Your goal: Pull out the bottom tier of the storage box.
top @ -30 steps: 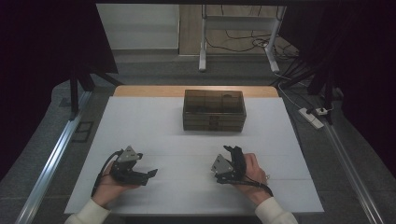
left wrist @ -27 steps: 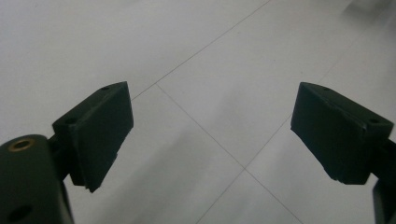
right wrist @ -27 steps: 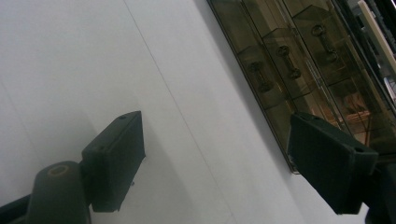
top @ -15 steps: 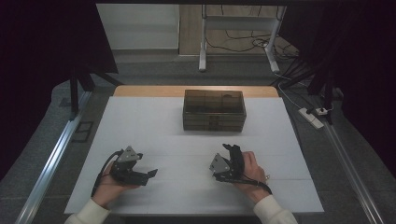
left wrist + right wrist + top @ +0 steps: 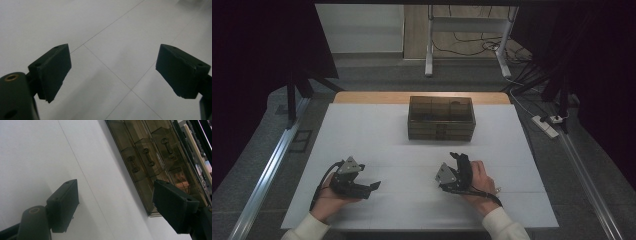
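Note:
A smoky see-through drawer box (image 5: 441, 118) stands at the far middle of the white table (image 5: 377, 135). In the right gripper view the drawer box (image 5: 147, 157) shows three drawer fronts, each with a small handle. My left gripper (image 5: 373, 186) rests low at the near left in a hand, pointing right. Its jaws stand wide apart over bare table, as the left gripper view (image 5: 112, 72) shows. My right gripper (image 5: 457, 159) is held at the near right and points toward the box, well short of it. Seen in its own view, the right gripper (image 5: 117, 205) is open with nothing between the pads.
A wooden strip (image 5: 362, 98) runs along the table's far edge. On the floor, a metal rail (image 5: 267, 175) lies to the left and a power strip (image 5: 546, 126) with cables to the right. A white stand (image 5: 464, 30) is behind the table.

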Action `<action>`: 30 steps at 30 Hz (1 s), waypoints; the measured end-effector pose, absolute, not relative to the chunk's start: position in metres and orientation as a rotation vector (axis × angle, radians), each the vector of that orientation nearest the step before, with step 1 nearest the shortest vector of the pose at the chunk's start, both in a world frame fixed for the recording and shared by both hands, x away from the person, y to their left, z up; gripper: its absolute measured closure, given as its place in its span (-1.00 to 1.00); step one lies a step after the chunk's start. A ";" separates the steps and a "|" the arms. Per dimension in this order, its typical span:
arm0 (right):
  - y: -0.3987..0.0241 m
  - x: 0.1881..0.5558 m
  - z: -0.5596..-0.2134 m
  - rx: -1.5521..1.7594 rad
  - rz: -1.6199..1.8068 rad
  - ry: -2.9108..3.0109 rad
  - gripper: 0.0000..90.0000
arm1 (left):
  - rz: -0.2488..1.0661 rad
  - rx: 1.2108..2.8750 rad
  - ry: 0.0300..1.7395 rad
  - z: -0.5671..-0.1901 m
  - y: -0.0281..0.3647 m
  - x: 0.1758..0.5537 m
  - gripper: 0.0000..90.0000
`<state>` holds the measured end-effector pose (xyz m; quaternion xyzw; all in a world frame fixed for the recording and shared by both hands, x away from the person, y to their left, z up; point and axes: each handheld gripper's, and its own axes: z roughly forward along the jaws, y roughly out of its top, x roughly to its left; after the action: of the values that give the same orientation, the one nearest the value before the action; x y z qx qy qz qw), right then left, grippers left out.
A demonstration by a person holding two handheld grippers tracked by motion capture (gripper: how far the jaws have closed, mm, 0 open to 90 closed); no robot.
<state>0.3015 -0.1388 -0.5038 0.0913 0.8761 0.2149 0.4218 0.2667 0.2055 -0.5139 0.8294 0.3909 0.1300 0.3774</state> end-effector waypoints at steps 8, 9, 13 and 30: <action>-0.138 0.304 -0.505 0.227 0.525 2.183 -0.51 | 0.332 2.122 0.999 -0.514 0.206 0.267 -0.73; -0.138 0.305 -0.504 0.218 0.516 2.182 -0.50 | 0.331 2.122 0.999 -0.514 0.205 0.267 -0.73; -0.137 0.306 -0.505 0.229 0.516 2.170 -0.50 | 0.332 2.120 0.999 -0.514 0.206 0.267 -0.72; -0.137 0.313 -0.502 0.228 0.496 2.136 -0.48 | 0.332 2.120 1.001 -0.514 0.206 0.267 -0.73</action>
<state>0.3131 -0.1366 -0.5023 0.0922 0.8645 0.2009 0.4514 0.2669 0.2058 -0.5141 0.8292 0.3916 0.1298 0.3771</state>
